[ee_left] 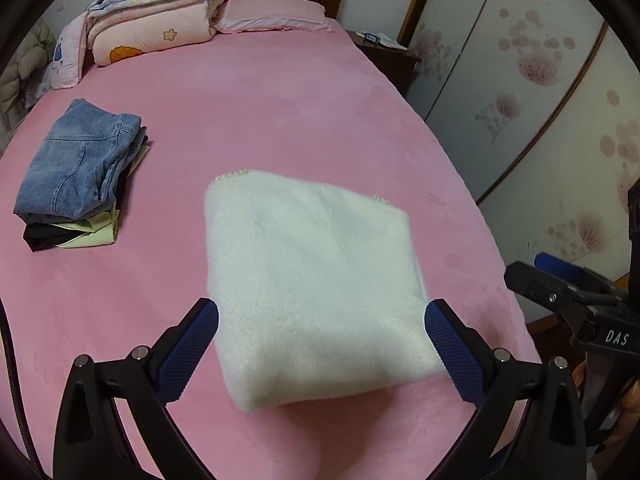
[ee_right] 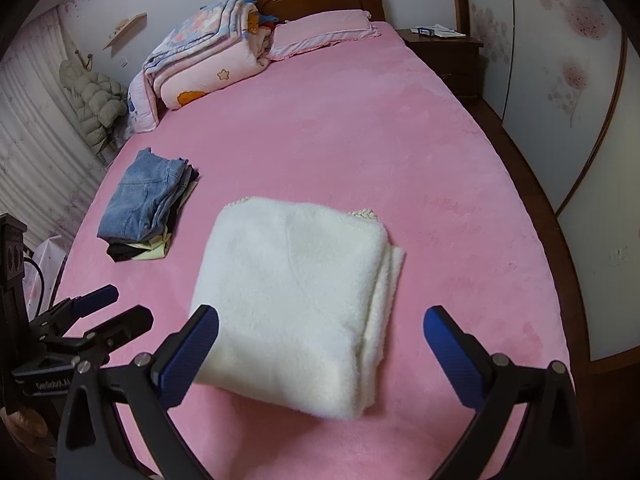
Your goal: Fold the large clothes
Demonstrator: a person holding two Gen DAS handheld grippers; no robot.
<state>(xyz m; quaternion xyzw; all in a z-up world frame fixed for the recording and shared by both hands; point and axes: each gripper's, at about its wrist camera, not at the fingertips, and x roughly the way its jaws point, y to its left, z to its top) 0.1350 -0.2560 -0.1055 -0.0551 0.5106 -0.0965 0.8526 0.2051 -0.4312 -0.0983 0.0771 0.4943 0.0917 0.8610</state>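
A white fluffy garment (ee_left: 312,284) lies folded into a thick square on the pink bed (ee_left: 280,120); it also shows in the right wrist view (ee_right: 292,296), its layered edges on the right. My left gripper (ee_left: 322,320) is open above its near part, fingers apart on either side, holding nothing. My right gripper (ee_right: 320,328) is open above the same fold, empty. The left gripper shows at the left edge of the right wrist view (ee_right: 96,316); the right gripper shows at the right edge of the left wrist view (ee_left: 560,288).
A stack of folded clothes topped with blue jeans (ee_left: 80,168) sits to the left on the bed (ee_right: 148,196). Folded quilts (ee_left: 156,12) and a pink pillow (ee_left: 276,12) lie by the headboard. A nightstand (ee_right: 444,48) and wardrobe doors (ee_left: 540,80) stand right of the bed.
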